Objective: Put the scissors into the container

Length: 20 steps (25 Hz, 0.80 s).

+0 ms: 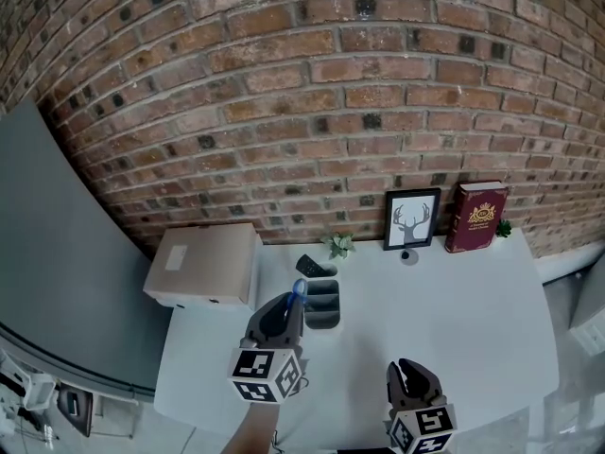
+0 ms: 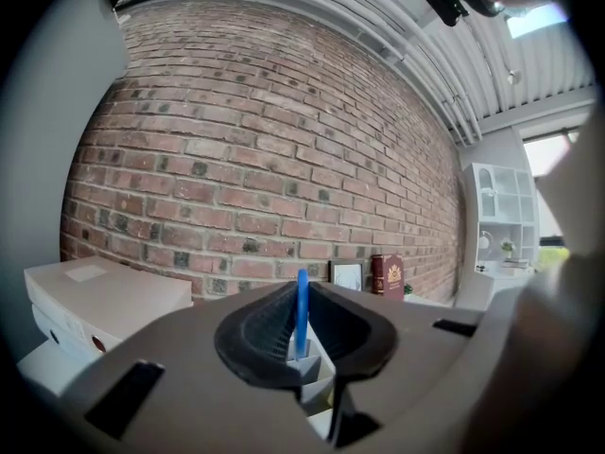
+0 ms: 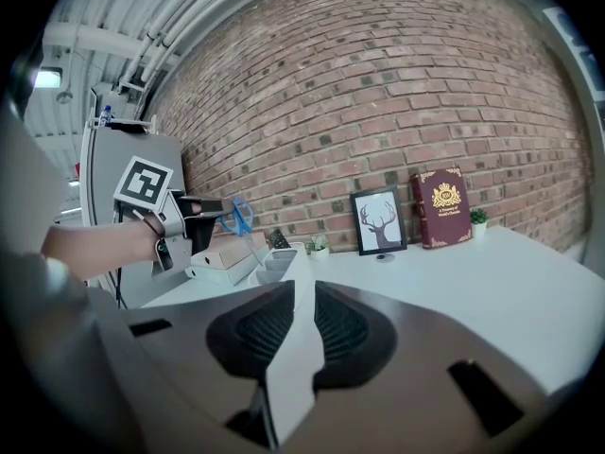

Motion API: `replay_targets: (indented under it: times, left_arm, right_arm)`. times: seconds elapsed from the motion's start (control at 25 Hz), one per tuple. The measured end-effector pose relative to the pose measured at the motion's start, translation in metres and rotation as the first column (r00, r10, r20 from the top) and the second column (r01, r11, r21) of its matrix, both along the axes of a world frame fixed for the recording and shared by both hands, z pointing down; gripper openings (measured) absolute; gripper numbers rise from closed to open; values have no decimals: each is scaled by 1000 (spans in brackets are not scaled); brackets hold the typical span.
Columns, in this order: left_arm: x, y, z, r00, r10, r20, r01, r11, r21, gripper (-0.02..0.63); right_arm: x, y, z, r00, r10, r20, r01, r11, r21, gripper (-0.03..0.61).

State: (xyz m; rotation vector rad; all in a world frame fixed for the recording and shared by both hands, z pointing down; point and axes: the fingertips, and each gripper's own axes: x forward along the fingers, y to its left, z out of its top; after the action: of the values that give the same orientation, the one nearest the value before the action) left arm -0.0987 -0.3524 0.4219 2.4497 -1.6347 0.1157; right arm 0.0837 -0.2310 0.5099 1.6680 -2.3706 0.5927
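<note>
Holding blue-handled scissors [image 2: 302, 310] clamped between left gripper [image 1: 292, 299] jaws above grey container [image 1: 323, 310]; right gripper [image 1: 413, 373] jaws slightly parted, empty

The right gripper [image 3: 304, 296] had its fingers [image 3: 257, 334] slightly apart, with only the white table [image 3: 473, 291] showing between them. Off to the left, the left gripper [image 3: 219, 214] gripped blue-handled scissors [image 3: 241, 218], blades pointing down, just over the compartmented container [image 3: 274, 261]. A deer picture [image 3: 381, 222] and a red book [image 3: 441, 206] stood against the brick wall [image 3: 378, 93].
</note>
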Motion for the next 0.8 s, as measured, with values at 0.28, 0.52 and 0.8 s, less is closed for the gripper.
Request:
replay_targets:
  times: [0.28,0.52,0.8]
  left_arm:
    - [11,-16,25,999,10,32,-9,999,-39,37]
    - [12,-25,41,1000,4,13,-3,997,-82,37]
    - [15,-26,67,999,2,37,3,992,-127,37]
  right_arm:
    - [10,-3,8,1000,20,2,-20,999,-26,63]
    - [14,-7,11,1000,25,-1,-25,999,-36,63]
    - [15,-9,16,1000,28,-2,-28,998,-51,61]
